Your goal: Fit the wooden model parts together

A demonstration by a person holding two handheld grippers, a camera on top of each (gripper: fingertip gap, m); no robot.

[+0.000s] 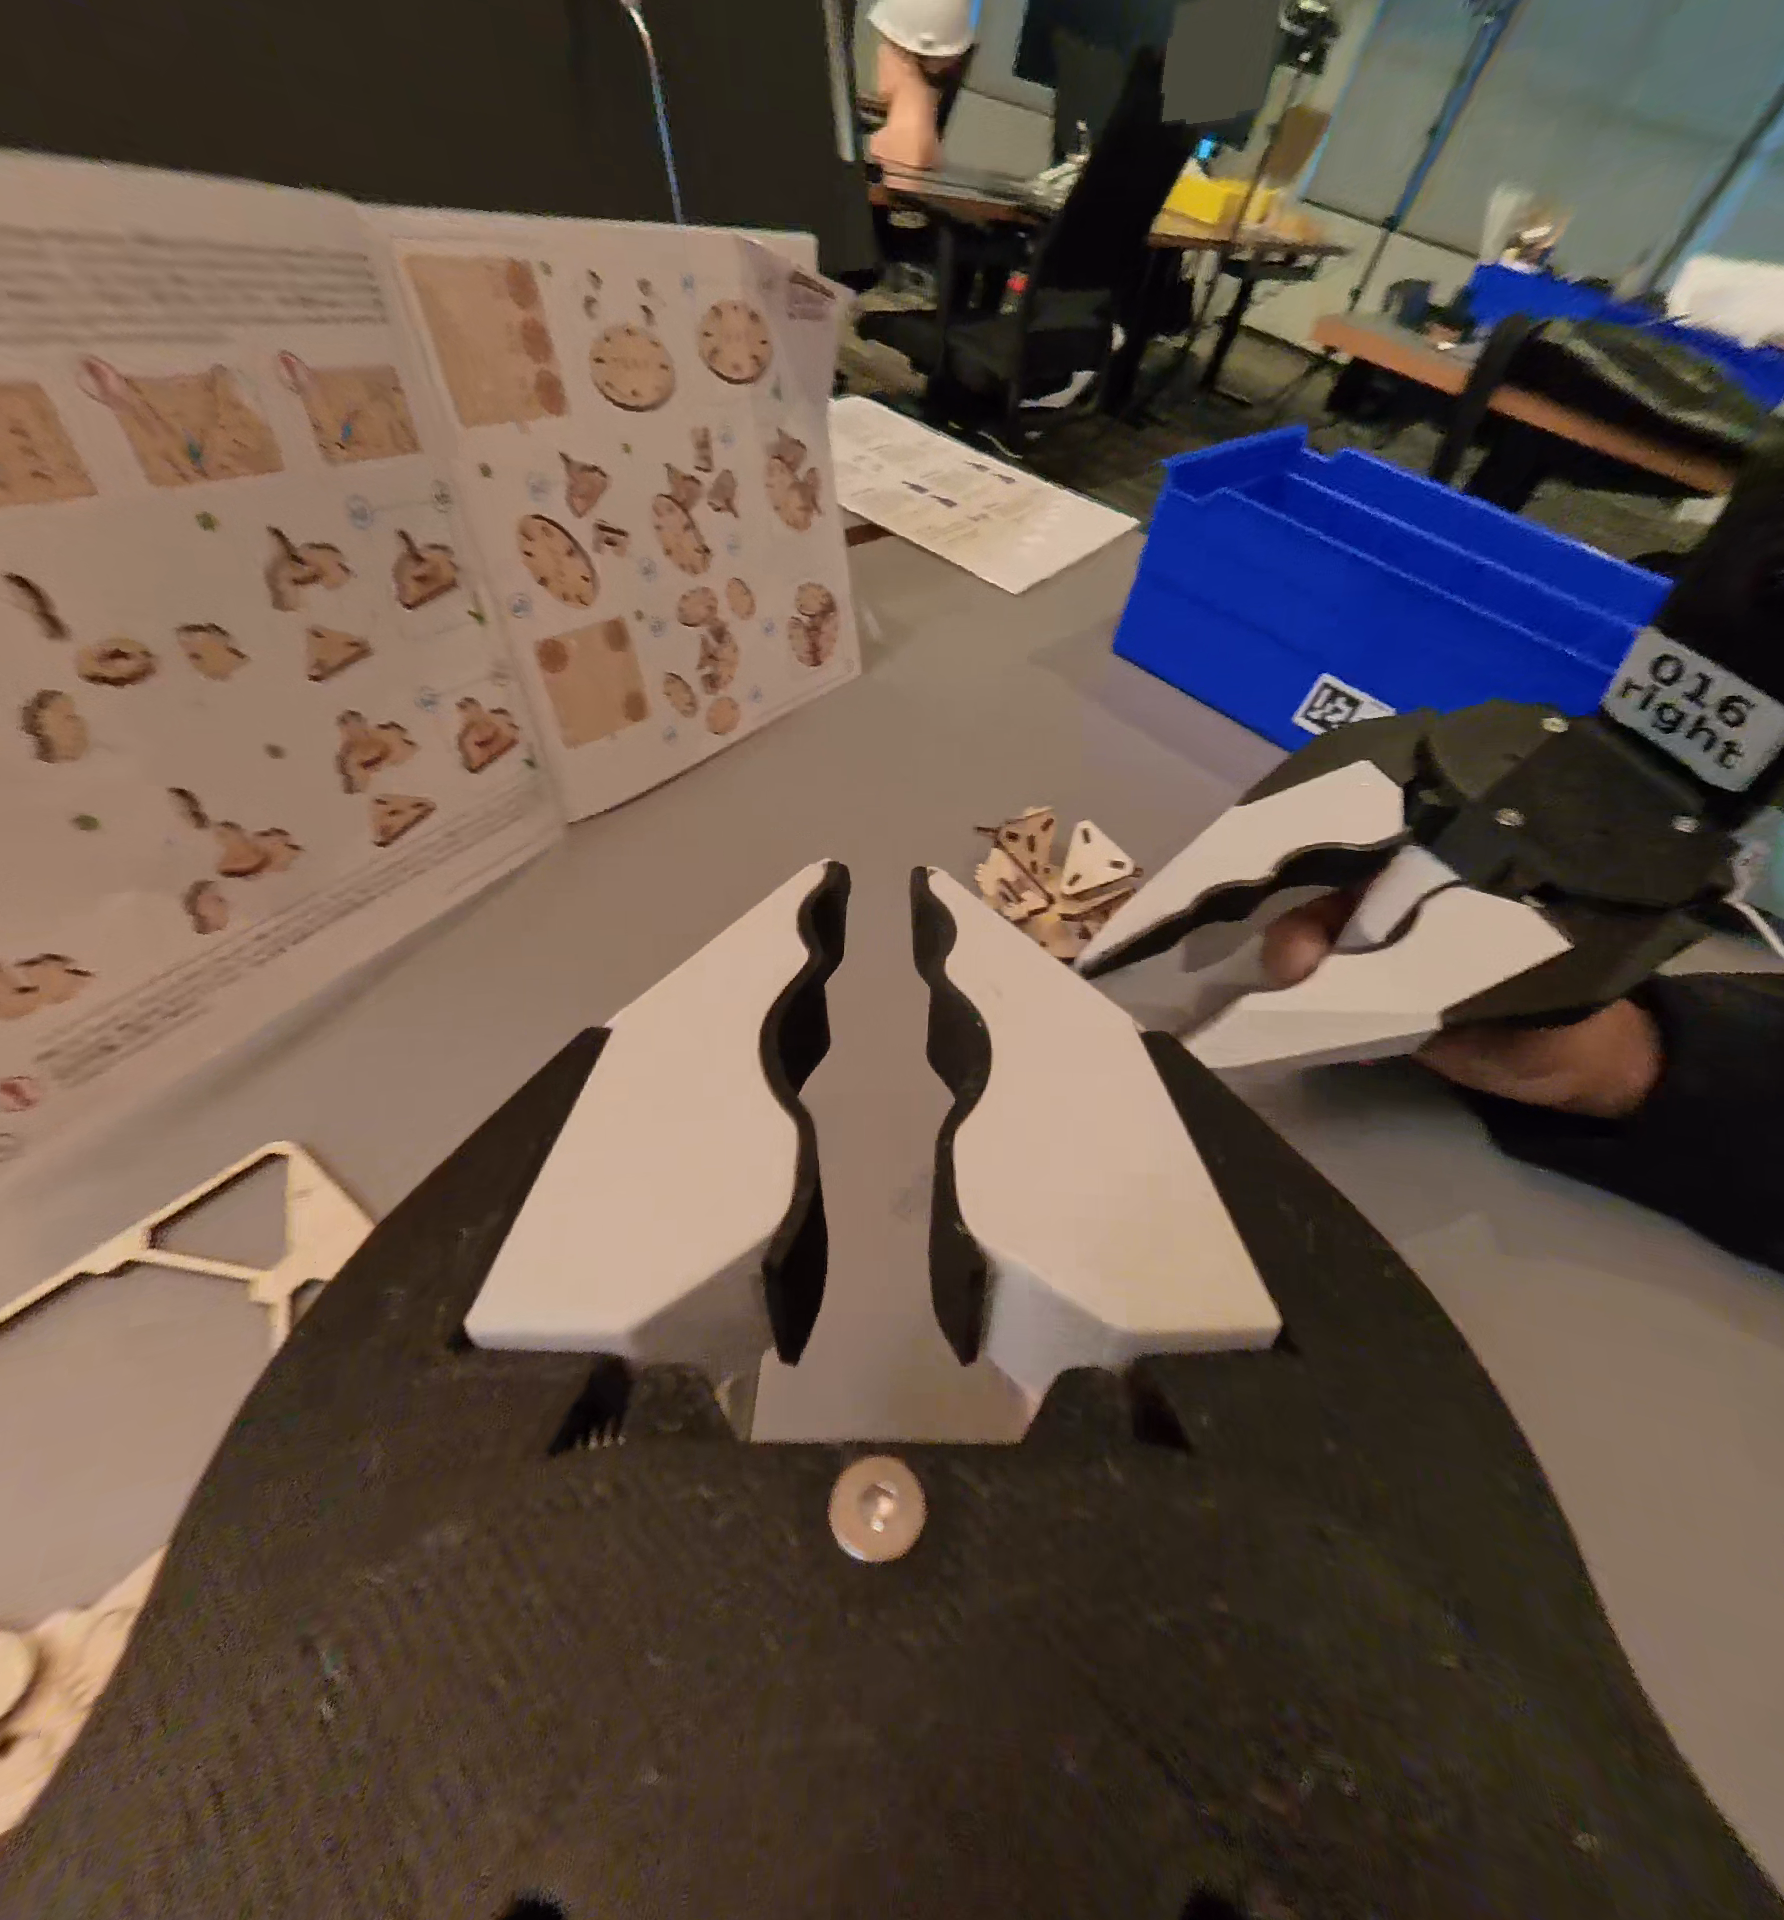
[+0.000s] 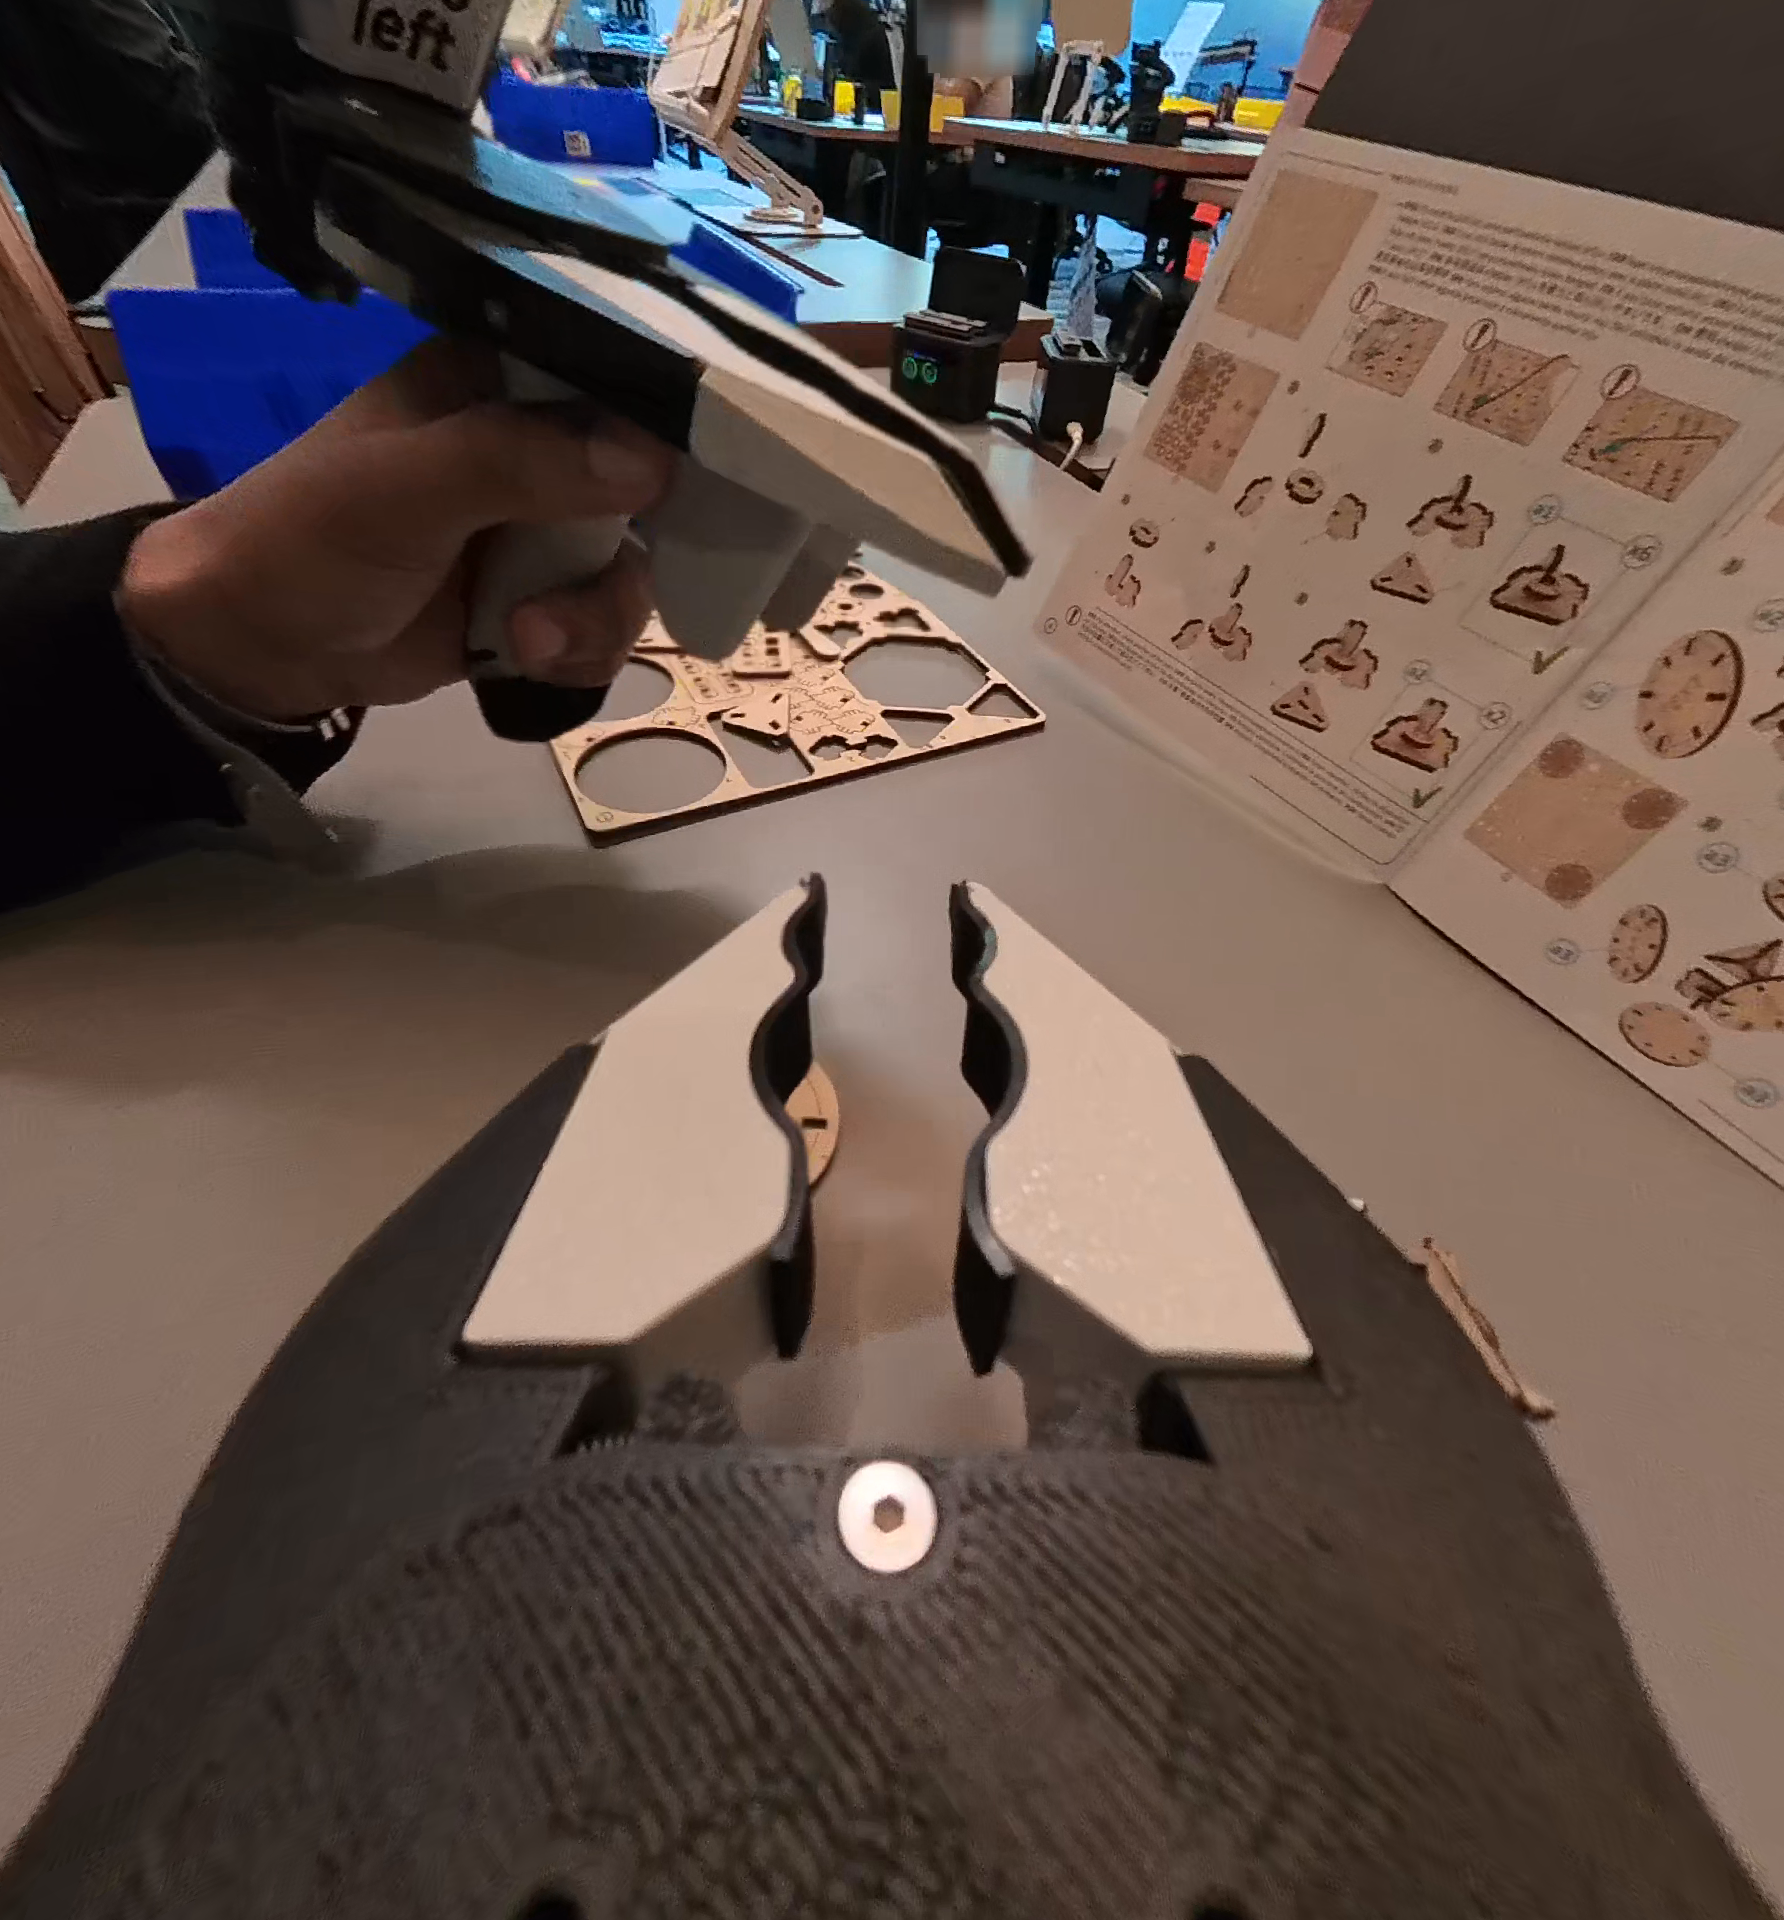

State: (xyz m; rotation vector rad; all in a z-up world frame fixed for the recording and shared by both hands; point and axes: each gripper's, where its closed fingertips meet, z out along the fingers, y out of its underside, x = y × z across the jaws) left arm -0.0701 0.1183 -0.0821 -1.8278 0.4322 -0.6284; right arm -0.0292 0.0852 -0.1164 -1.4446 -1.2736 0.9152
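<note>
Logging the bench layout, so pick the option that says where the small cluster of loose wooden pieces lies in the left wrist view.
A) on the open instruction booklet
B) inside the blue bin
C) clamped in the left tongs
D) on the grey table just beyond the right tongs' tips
D: the wooden pieces lie on the grey table, just past the tips of the right tongs, apart from the blue bin.

Your tongs point(image 1: 880, 883) have smooth matt pale plastic fingers point(image 1: 680, 1101) with black wavy rubbery pads, seated in rough, ribbed black printed plastic. Around you lie thin laser-cut plywood sheets point(image 2: 794, 717) on the smooth matt grey bench point(image 2: 1127, 935). The paper instruction booklet point(image 1: 348, 540) looks matt, and the blue plastic bin point(image 1: 1387, 582) faintly glossy.
</note>
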